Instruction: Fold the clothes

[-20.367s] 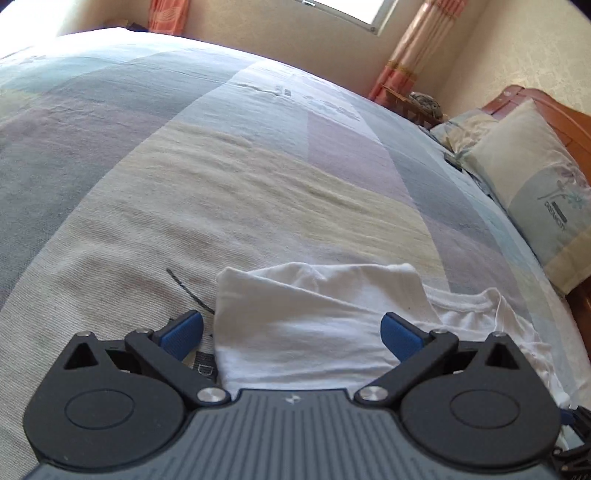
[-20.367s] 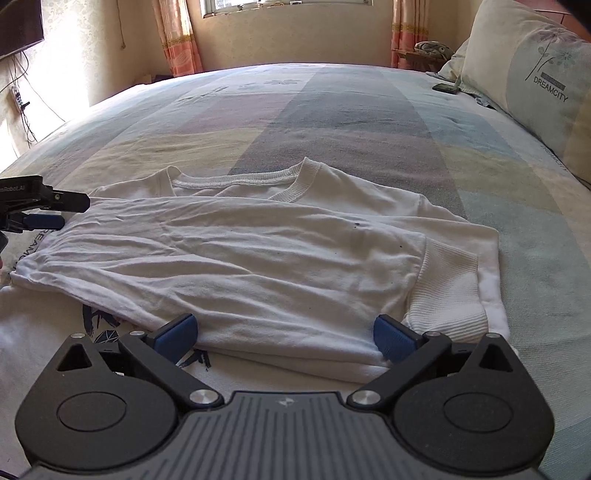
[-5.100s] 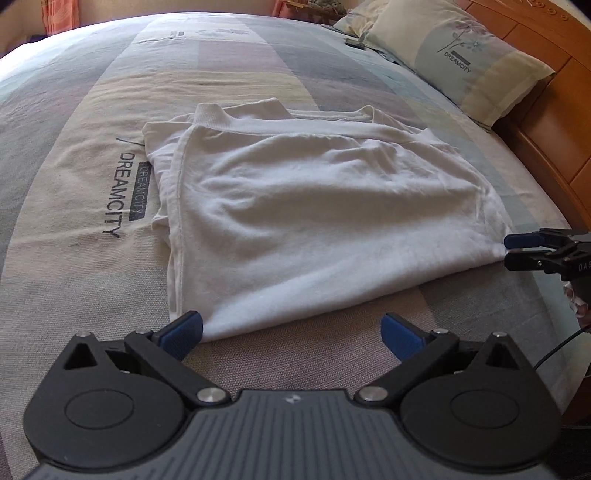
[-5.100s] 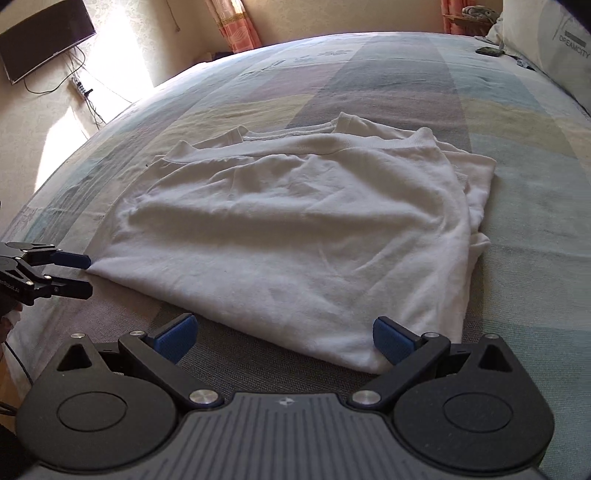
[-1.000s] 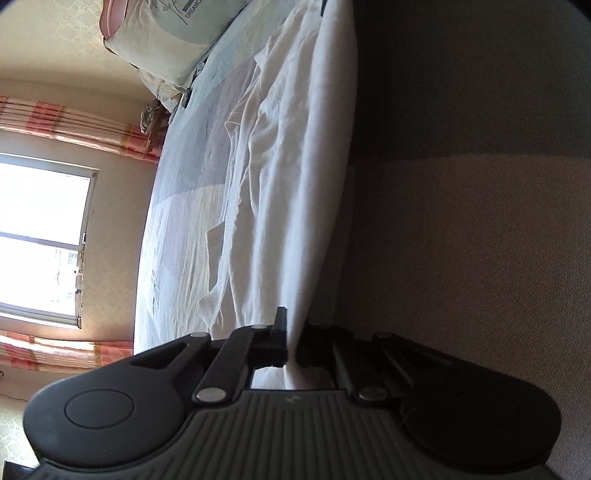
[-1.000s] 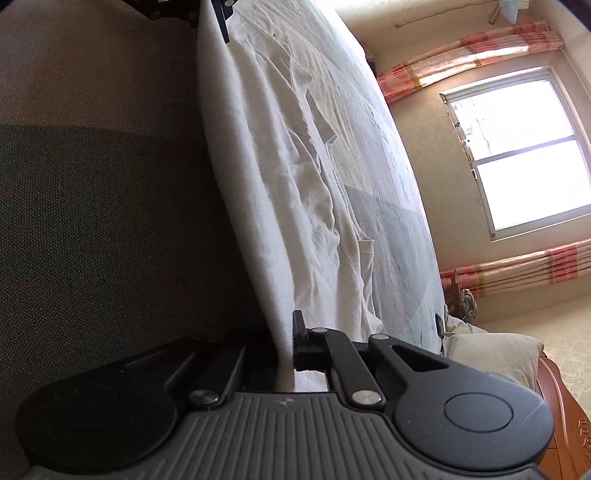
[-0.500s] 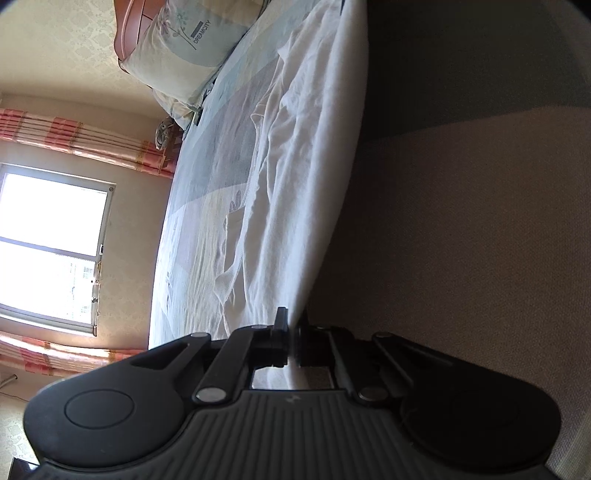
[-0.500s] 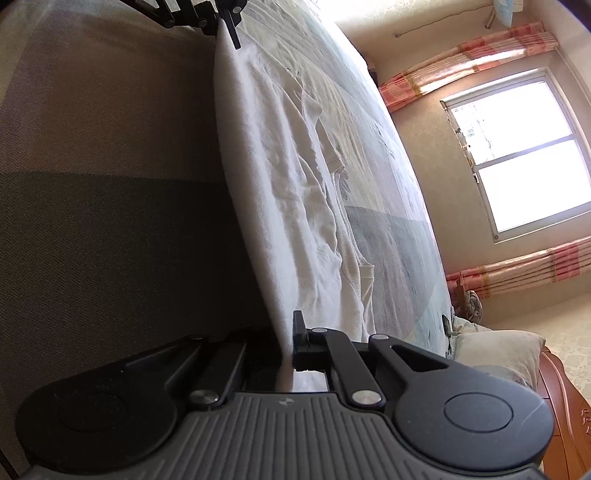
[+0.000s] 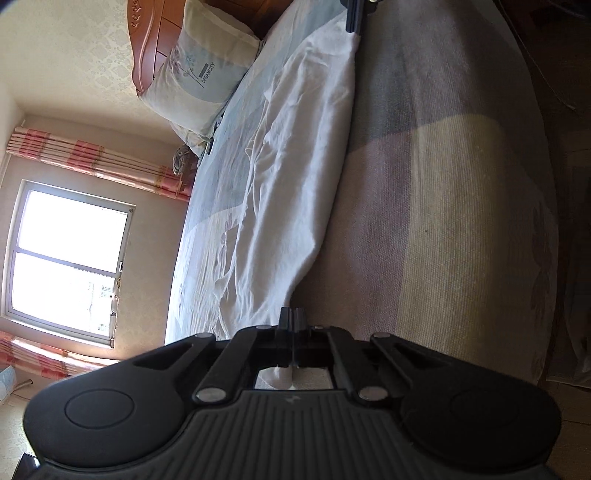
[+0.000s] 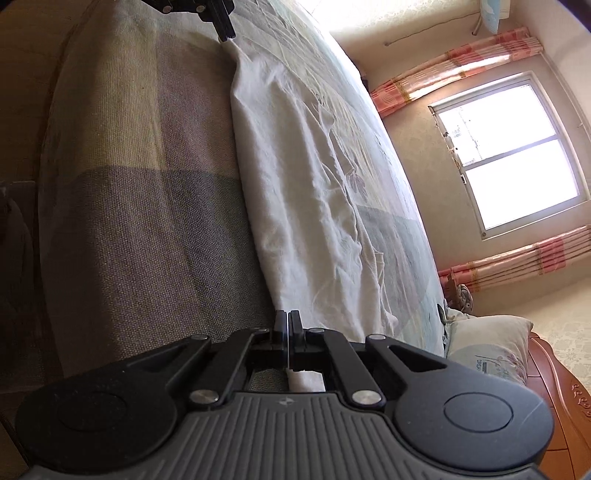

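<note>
A white shirt (image 9: 295,173) lies folded on the striped bedspread, its near edge raised off the bed between the two grippers. My left gripper (image 9: 291,317) is shut on one bottom corner of the shirt. The right gripper (image 9: 356,16) shows at the top of the left wrist view, pinching the opposite corner. In the right wrist view the white shirt (image 10: 306,184) stretches away from my right gripper (image 10: 287,321), which is shut on its corner. The left gripper (image 10: 223,22) grips the far corner at the top there. Both views are rolled sideways.
The striped bedspread (image 9: 443,206) covers the bed, and its front edge drops off toward the floor (image 9: 569,74). A pillow (image 9: 199,77) leans on the wooden headboard (image 9: 147,48). A bright window (image 10: 517,158) with pink curtains lies beyond the bed.
Both grippers have kept hold of the shirt's corners and risen; the held edge has lifted higher off the bedspread, and more of the bed's front edge shows than a second ago.
</note>
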The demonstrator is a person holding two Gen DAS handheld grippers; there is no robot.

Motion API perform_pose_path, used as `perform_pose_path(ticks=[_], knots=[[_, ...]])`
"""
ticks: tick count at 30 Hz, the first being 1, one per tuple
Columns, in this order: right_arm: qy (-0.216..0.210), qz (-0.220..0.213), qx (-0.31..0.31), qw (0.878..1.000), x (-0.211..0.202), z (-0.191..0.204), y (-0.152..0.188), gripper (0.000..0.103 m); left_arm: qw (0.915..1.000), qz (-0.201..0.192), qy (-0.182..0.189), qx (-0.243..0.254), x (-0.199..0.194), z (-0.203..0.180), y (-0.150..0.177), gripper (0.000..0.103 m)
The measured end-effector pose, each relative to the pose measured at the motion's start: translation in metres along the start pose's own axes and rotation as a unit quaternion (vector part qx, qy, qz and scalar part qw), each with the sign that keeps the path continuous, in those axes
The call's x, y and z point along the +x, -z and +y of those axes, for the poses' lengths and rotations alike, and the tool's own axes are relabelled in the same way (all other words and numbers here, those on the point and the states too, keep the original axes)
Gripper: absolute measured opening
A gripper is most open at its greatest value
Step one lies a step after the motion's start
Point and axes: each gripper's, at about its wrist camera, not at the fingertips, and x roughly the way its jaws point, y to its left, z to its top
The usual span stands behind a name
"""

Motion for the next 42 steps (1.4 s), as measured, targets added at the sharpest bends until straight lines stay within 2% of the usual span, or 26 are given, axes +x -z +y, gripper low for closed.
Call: perform_pose_path(ticks=[3, 6, 7, 8, 10, 11, 14, 19, 25, 26, 28, 29, 30, 31, 32, 36, 42], knots=[[0.015, 0.004, -0.003, 1.0, 0.003, 0.009, 0.001, 0.006, 0.9999, 0.007, -0.007, 0.003, 0.005, -0.003, 0.002, 0.01], [0.027, 0.007, -0.011, 1.0, 0.011, 0.013, 0.001, 0.021, 0.9997, 0.011, -0.018, 0.008, 0.017, -0.001, 0.002, 0.011], [0.029, 0.008, -0.011, 0.999, 0.015, 0.013, 0.002, 0.029, 0.9996, 0.011, -0.021, 0.012, 0.02, -0.001, 0.003, 0.011], [0.029, 0.011, -0.009, 0.999, 0.021, 0.009, 0.002, 0.032, 0.9995, 0.011, -0.025, 0.017, 0.024, -0.001, 0.003, 0.013], [0.038, 0.016, -0.01, 0.999, 0.031, 0.004, 0.003, 0.033, 0.9991, 0.012, -0.031, 0.028, 0.037, -0.001, 0.0, 0.031], [0.044, 0.019, -0.012, 0.999, 0.036, 0.003, 0.003, 0.037, 0.9987, 0.01, -0.035, 0.035, 0.043, -0.002, -0.001, 0.053], [0.053, 0.025, -0.004, 0.998, 0.052, -0.005, 0.005, 0.045, 0.9981, -0.011, -0.046, 0.039, 0.056, 0.003, -0.006, 0.055], [0.055, 0.021, 0.018, 0.998, 0.072, -0.018, 0.004, 0.045, 0.9973, -0.023, -0.051, 0.048, 0.076, 0.01, -0.014, 0.056], [0.066, 0.028, 0.02, 0.997, 0.095, -0.028, -0.002, 0.045, 0.9975, -0.014, -0.046, 0.051, 0.097, 0.016, -0.018, 0.058], [0.066, 0.029, 0.022, 0.997, 0.096, -0.029, -0.002, 0.045, 0.9981, -0.011, -0.039, 0.046, 0.097, 0.017, -0.016, 0.054], [0.061, 0.031, 0.027, 0.997, 0.096, -0.029, -0.002, 0.045, 0.9991, -0.001, -0.013, 0.039, 0.095, 0.016, -0.011, 0.033], [0.057, 0.032, 0.031, 0.997, 0.096, -0.03, -0.001, 0.04, 0.9992, 0.003, -0.002, 0.039, 0.095, 0.014, -0.009, 0.012], [0.055, 0.032, 0.035, 0.997, 0.095, -0.03, 0.0, 0.035, 0.9992, 0.0, -0.001, 0.041, 0.094, 0.012, -0.007, 0.004], [0.054, 0.031, 0.037, 0.997, 0.094, -0.029, 0.001, 0.017, 0.9991, -0.006, -0.006, 0.042, 0.093, 0.01, -0.006, 0.004], [0.054, 0.029, 0.039, 0.997, 0.093, -0.029, 0.001, 0.006, 0.9992, -0.01, -0.012, 0.038, 0.092, 0.01, -0.005, 0.003], [0.052, 0.023, 0.047, 0.997, 0.089, -0.028, 0.001, 0.006, 0.9991, -0.021, -0.037, 0.009, 0.078, 0.024, -0.005, 0.003], [0.073, 0.014, 0.06, 0.995, 0.064, -0.036, 0.002, 0.005, 0.9977, -0.038, -0.054, 0.014, 0.04, 0.026, -0.003, 0.003]])
